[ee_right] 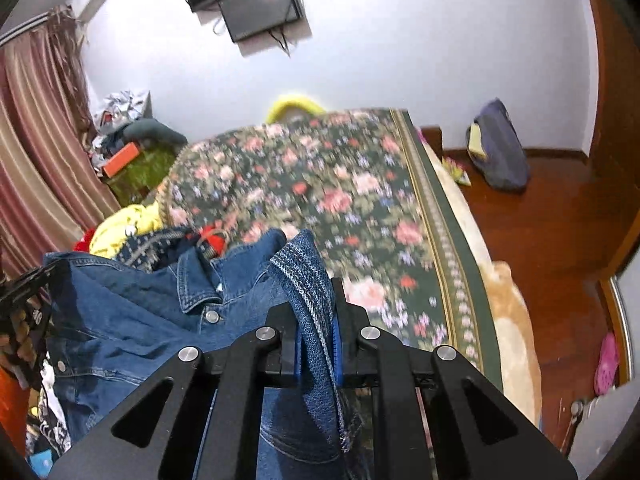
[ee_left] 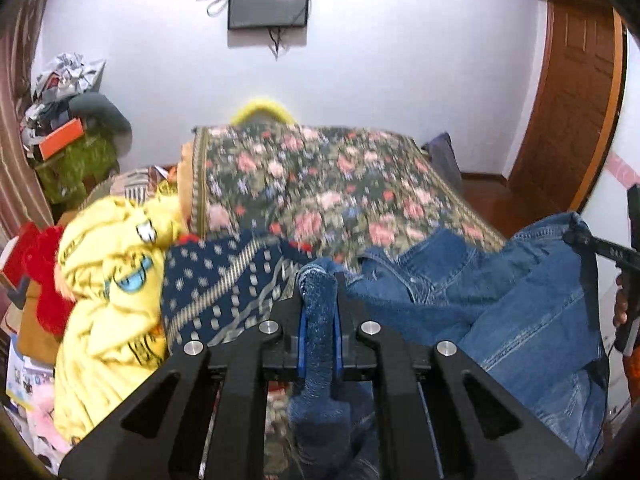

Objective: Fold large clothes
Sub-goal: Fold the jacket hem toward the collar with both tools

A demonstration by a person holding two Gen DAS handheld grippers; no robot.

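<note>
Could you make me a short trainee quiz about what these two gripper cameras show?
1. True or false: the left gripper is shut on the denim jacket.
2. What does the right gripper hold? A) yellow garment B) denim jacket C) nothing
3. Fill in: the floral bedspread covers the ____.

Key: 1 true; 2 B; 3 bed.
</note>
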